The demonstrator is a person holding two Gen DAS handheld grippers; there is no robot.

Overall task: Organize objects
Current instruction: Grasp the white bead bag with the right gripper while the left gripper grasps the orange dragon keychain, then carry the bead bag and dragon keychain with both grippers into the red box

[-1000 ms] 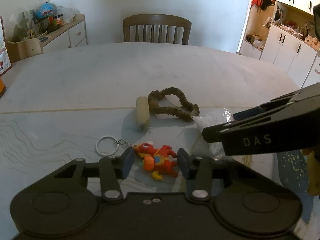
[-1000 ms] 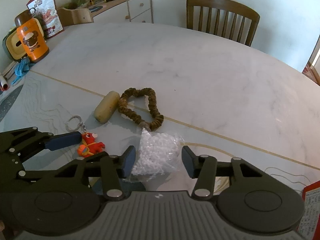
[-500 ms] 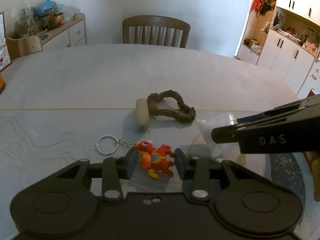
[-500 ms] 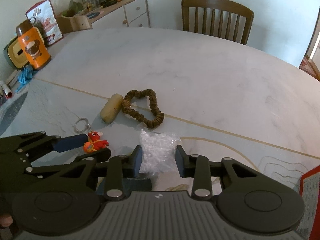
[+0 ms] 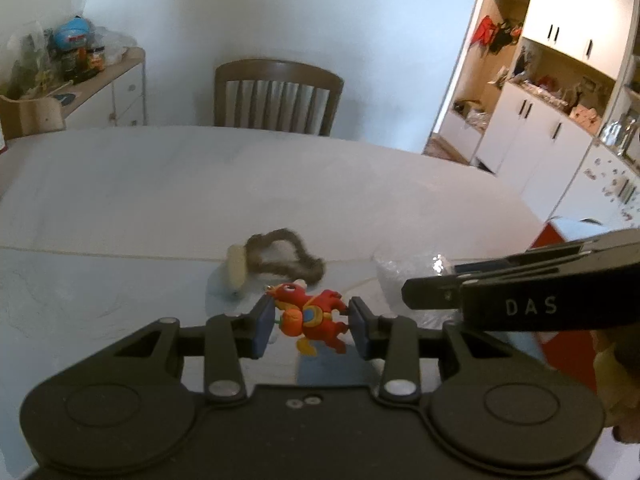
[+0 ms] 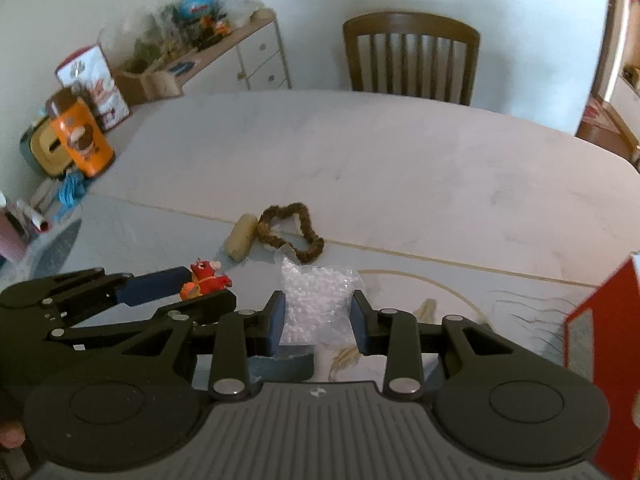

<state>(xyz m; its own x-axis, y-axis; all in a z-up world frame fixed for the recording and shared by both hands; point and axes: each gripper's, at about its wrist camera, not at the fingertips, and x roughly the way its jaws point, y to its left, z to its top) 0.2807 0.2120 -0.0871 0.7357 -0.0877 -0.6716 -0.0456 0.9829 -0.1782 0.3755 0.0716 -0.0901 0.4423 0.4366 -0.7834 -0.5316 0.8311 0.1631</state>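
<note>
A red and orange toy keychain (image 5: 316,314) hangs above the table, and my left gripper (image 5: 310,320) is shut on it; its key ring is hidden. In the right wrist view the same toy (image 6: 206,280) sits between the left gripper's fingers (image 6: 160,286). My right gripper (image 6: 318,320) is shut on a clear bag of white beads (image 6: 316,304), with a pad against each side of it. A brown scrunchie (image 6: 292,232) and a beige cylinder (image 6: 240,236) lie together on the table (image 6: 400,160) just beyond.
A wooden chair (image 6: 412,60) stands at the far edge. An orange canister (image 6: 80,140) and boxes crowd the table's left end. A red box (image 6: 600,340) stands close on my right. White cabinets (image 5: 540,140) are off to the right.
Both grippers closed, the left on the toy keychain and the right on the bead bag. Both then rose from the table, lifting the keychain off it.
</note>
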